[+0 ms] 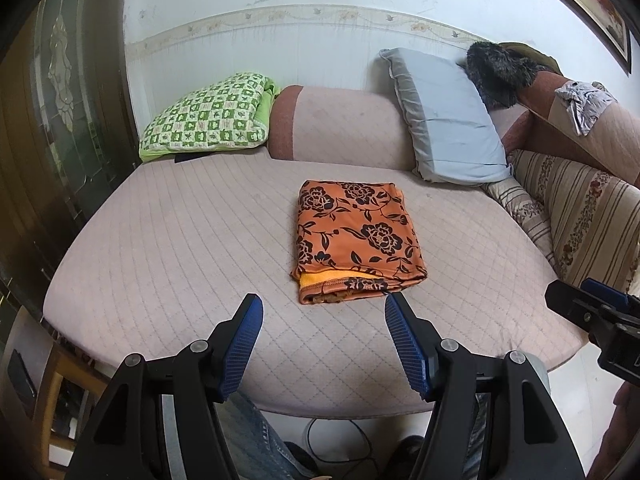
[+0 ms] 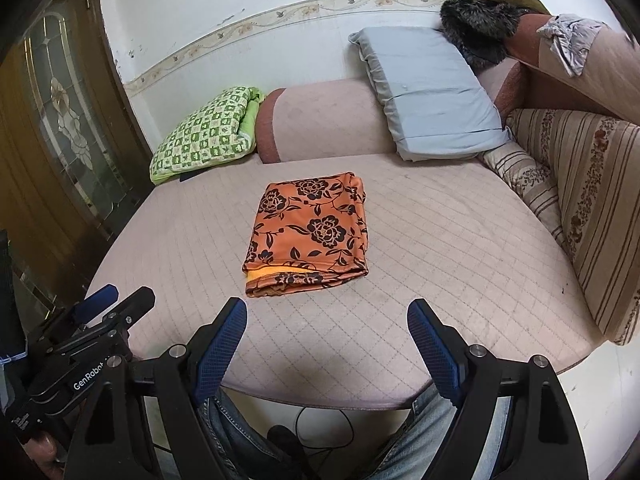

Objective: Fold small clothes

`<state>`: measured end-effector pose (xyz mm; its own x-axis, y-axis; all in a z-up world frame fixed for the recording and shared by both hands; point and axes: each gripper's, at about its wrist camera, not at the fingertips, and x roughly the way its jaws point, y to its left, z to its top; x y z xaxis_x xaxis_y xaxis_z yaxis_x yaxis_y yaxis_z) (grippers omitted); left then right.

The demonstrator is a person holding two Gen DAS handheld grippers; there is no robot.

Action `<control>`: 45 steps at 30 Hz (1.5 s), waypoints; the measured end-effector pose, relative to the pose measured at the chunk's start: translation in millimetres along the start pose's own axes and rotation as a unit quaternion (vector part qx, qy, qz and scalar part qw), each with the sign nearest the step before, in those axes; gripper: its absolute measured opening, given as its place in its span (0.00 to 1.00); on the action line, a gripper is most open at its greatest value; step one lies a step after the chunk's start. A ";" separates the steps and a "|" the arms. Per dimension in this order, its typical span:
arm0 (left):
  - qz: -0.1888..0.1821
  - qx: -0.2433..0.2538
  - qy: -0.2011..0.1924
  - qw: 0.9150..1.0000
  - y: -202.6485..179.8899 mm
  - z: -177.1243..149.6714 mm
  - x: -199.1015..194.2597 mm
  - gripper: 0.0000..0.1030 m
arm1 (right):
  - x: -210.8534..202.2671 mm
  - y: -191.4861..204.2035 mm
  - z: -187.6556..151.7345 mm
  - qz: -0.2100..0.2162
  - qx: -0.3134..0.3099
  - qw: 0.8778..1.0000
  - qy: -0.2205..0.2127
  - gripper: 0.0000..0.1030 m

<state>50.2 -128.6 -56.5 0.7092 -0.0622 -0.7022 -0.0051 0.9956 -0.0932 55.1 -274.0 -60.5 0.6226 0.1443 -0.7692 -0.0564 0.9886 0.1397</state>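
surface: pink quilted sofa seat (image 1: pixel 168 240), wide and curved at its near edge; carries only one garment in the open area
backdrop: grey pillow (image 1: pixel 444 120) leans at the far right corner of the seat, green checked bundle (image 1: pixel 208 116) at the far left corner, both well apart from the garment
other laundry: grey crumpled cloth (image 1: pixel 584 100) draped on the sofa arm far right; cannot tell if it is part of the job
garment: orange floral cloth (image 1: pixel 356 236) lies about mid-seat, a bit nearer the front edge than the back, flat and alone
fold state: already a compact rectangle, several layers stacked; near edge shows a yellow inner layer and the layered hems, slightly uneven at the near left corner
progress: judged near done for this piece, main folds look finished; left, at most, is squaring the near edge or setting it aside
remaining items: no other unfolded small garment on the seat itself
left gripper (image 1: pixel 324 320): jaws parted fairly wide, nothing between the blue pads, hanging above the front edge just short of the cloth's near hem, not touching it
right gripper (image 2: pixel 328 324): jaws spread wider, also empty, above the front edge, near the cloth but clear of it
contact: neither gripper touches cloth or seat as far as the views show
person: jeans-clad legs (image 2: pixel 420 432) below the front edge, standing close to the seat
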 end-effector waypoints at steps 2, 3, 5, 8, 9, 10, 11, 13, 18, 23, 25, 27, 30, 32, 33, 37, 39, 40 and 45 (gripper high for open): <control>0.001 -0.002 0.001 1.000 -0.1 0.1 1.2 0.62 | 2.0 2.1 0.7 0.000 -0.003 1.000 0.002 0.82; 0.002 -0.003 0.001 1.000 0.2 0.4 1.9 0.62 | 2.7 2.8 1.6 0.001 -0.004 1.000 0.003 0.82; 0.004 -0.005 0.001 1.000 -0.9 -0.7 1.2 0.62 | 3.7 4.8 2.4 0.001 -0.007 1.000 0.004 0.82; 0.005 -0.008 0.000 1.000 0.8 0.7 2.7 0.62 | 4.0 7.8 3.0 -0.001 -0.011 1.000 0.003 0.82; 0.007 -0.010 0.000 1.000 -1.7 -1.1 1.7 0.62 | 5.0 8.0 4.3 0.000 -0.011 1.000 0.003 0.82; 0.008 -0.011 0.000 1.000 -1.2 -0.9 2.1 0.62 | 5.1 8.8 4.4 0.000 -0.012 1.000 0.004 0.82; 0.007 -0.011 0.000 1.000 -0.7 -0.8 2.5 0.62 | 5.0 9.7 4.6 0.000 -0.012 1.000 0.004 0.82; 0.008 -0.013 -0.001 1.000 -2.0 -2.2 1.7 0.62 | 5.0 11.2 4.2 -0.001 -0.013 1.000 0.004 0.82; 0.009 -0.011 -0.001 1.000 -2.3 -2.1 1.9 0.62 | 9.6 8.4 5.6 -0.002 -0.012 1.000 0.010 0.82; 0.009 -0.012 0.000 1.000 -1.8 -1.9 1.9 0.62 | 10.5 9.6 6.7 -0.004 -0.016 1.000 0.012 0.82; 0.008 -0.013 0.000 1.000 0.0 -1.0 2.5 0.62 | 10.6 10.2 6.8 -0.003 -0.016 1.000 0.012 0.82; 0.006 -0.012 0.001 1.000 1.5 0.1 3.2 0.62 | 10.7 10.6 6.6 -0.004 -0.017 1.000 0.012 0.82; 0.006 -0.011 0.002 1.000 2.4 0.4 3.9 0.62 | 10.7 11.2 6.7 -0.003 -0.015 1.000 0.013 0.82; 0.006 -0.010 0.003 1.000 2.1 0.4 4.1 0.62 | 11.1 11.4 6.5 -0.004 -0.015 1.000 0.014 0.82; 0.007 -0.010 0.002 1.000 1.7 0.3 4.0 0.62 | 11.3 11.4 6.7 -0.003 -0.015 1.000 0.013 0.82; 0.008 -0.011 0.005 1.000 2.9 1.4 6.8 0.62 | 12.6 10.1 7.4 -0.003 -0.013 1.000 0.013 0.82; 0.010 -0.010 0.006 1.000 4.0 2.0 8.7 0.62 | 15.1 7.5 8.3 -0.004 -0.011 1.000 0.015 0.82; 0.011 -0.009 0.006 1.000 4.2 2.2 9.3 0.62 | 16.1 6.5 8.2 -0.004 -0.009 1.000 0.017 0.82; 0.014 -0.008 0.007 1.000 5.7 3.5 12.9 0.62 | 18.0 3.6 8.0 -0.006 -0.006 1.000 0.017 0.82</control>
<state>61.8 -123.4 -63.6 0.6983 -0.0351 -0.7149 -0.0361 0.9958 -0.0842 72.4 -268.1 -68.8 0.5964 0.1340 -0.7914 -0.0589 0.9906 0.1234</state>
